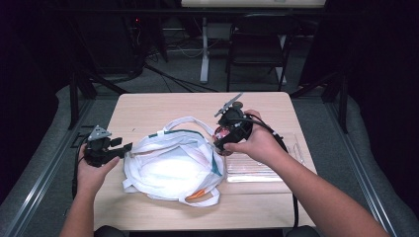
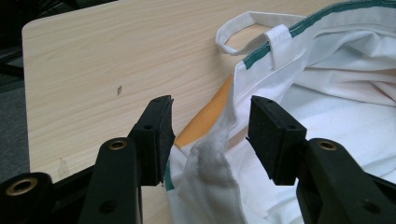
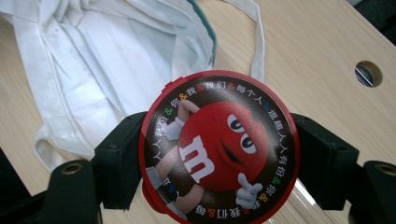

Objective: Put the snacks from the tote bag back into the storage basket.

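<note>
The right gripper (image 3: 219, 154) pinches a round red tin (image 3: 218, 148) by its rim, one of the jaws on each side, and in the high view holds it right of centre, just past the right edge of the white cloth bag (image 1: 173, 165). The bag lies slumped in the middle of the bench (image 1: 148, 106), its mouth only partly open. The left gripper (image 2: 210, 135) has its jaws spread, with the bag's rim hem standing between them but not yet clamped. The likely trouble is the tin: its smooth round edge gives little purchase, so a tilt could let it slip or roll. If the bag is where it is meant to go, an unheld hem may fold shut and the tin land on the cloth, or near the clear tray (image 1: 257, 170) at the lower right.
</note>
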The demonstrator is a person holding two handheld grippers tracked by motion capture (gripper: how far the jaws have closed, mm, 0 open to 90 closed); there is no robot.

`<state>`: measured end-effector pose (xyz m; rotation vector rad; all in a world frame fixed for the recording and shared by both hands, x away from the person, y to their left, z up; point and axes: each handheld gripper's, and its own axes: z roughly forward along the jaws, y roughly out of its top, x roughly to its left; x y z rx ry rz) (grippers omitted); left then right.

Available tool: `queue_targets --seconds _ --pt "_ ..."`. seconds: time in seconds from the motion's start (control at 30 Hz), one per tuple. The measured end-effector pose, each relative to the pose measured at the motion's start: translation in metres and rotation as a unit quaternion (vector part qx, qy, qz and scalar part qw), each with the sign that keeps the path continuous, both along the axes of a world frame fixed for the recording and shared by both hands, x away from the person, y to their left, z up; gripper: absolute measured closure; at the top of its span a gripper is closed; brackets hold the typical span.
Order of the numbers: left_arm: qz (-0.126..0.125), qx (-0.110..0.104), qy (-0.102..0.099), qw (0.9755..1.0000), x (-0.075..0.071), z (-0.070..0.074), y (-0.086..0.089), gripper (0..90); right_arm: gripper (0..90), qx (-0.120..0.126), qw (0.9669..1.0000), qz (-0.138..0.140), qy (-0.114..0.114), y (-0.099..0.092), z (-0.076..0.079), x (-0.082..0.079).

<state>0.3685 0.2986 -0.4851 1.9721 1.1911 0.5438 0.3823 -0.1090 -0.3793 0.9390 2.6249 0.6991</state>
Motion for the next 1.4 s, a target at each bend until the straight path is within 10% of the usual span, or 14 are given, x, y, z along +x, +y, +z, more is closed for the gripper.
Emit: queue_targets --seconds 0.63,1.4 --pt "0.0 0.003 0.002 1.0 0.0 -0.001 0.0 50.3 24.8 0.002 0.9987 -0.05 0.004 -0.034 -0.024 0.014" --pt "0.001 0.004 0.003 1.0 0.001 -0.002 -0.001 50.3 24.8 -0.004 0.9995 -0.03 0.009 -0.05 -0.058 0.026"
